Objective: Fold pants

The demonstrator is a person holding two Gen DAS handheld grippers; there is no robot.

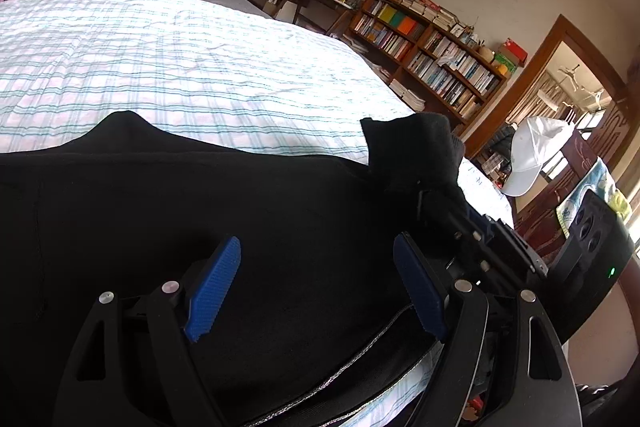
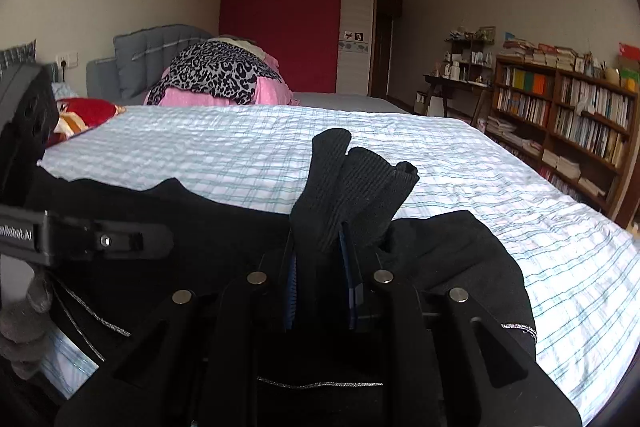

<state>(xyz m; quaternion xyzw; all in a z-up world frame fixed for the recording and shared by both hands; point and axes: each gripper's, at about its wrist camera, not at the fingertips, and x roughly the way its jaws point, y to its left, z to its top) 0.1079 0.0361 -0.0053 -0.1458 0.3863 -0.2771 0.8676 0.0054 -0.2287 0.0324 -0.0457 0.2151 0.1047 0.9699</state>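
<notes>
While black pants point(image 1: 240, 211) lie spread on near edge of checked bed point(image 1: 180, 67), fold looks barely begun, no layers stacked yet. Left gripper point(image 1: 316, 287): blue pads wide apart above cloth, holding nothing. Right gripper point(image 2: 320, 287): fingers closed on ribbed black cuff point(image 2: 352, 183), bunch standing up between pads. Left to do, judging by layout: carry cuff across, flatten, fold again. Hidden: waistband, second leg, pants' full outline; black cloth swallows creases; near edge cut off by gripper bodies.
</notes>
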